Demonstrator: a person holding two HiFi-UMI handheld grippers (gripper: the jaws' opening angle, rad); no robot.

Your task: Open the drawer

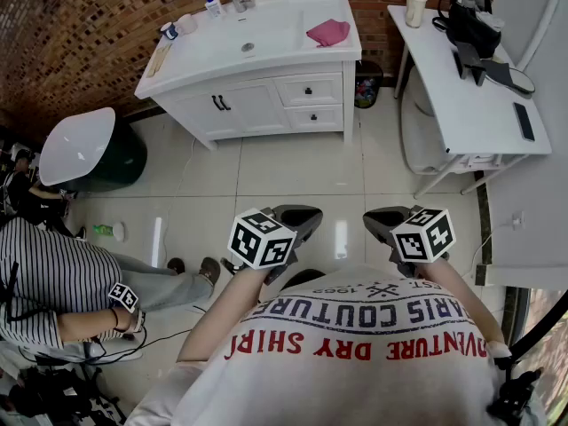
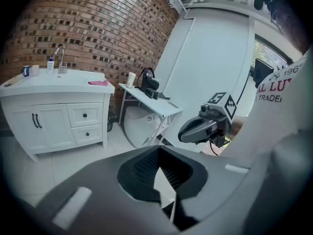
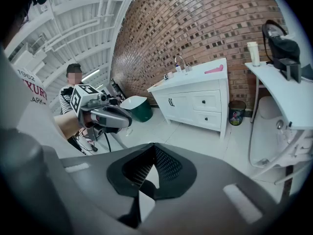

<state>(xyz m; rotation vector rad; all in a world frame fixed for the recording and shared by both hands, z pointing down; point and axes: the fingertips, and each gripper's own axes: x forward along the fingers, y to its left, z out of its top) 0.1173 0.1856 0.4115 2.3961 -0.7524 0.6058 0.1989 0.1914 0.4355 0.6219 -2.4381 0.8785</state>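
A: Head view. Both drawers of the vanity (image 1: pixel 266 38) are seen shut. The upper drawer (image 1: pixel 309 90) and lower drawer (image 1: pixel 315 117) are stacked at its right end, beside the double doors. The left claw (image 1: pixel 302 215) and right claw (image 1: pixel 383 221) are held low, well apart from it.
B: Risk noted: two drawers, one task line. The wrong one could be pulled.
A: Left gripper view. The left claw (image 2: pixel 159 153) is pressed together at the tips, with nothing pinched. The upper drawer (image 2: pixel 93 112) is seen far off at left, with a flat white front and one small dark knob (image 2: pixel 85 115) at centre.
B: So the claw must be spread before the knob is reached, or the knob gets butted, not gripped. The knob is small, so slip-off is likely if it is caught off-centre.
A: Right gripper view. The right claw (image 3: pixel 155 151) is likewise closed on nothing. The lower drawer (image 3: pixel 209 118) is shown just above the floor. A white bench (image 3: pixel 281 94) stands near it on the right.
B: The drawer could be jammed by a skewed pull. The bench leg could be clipped on approach.
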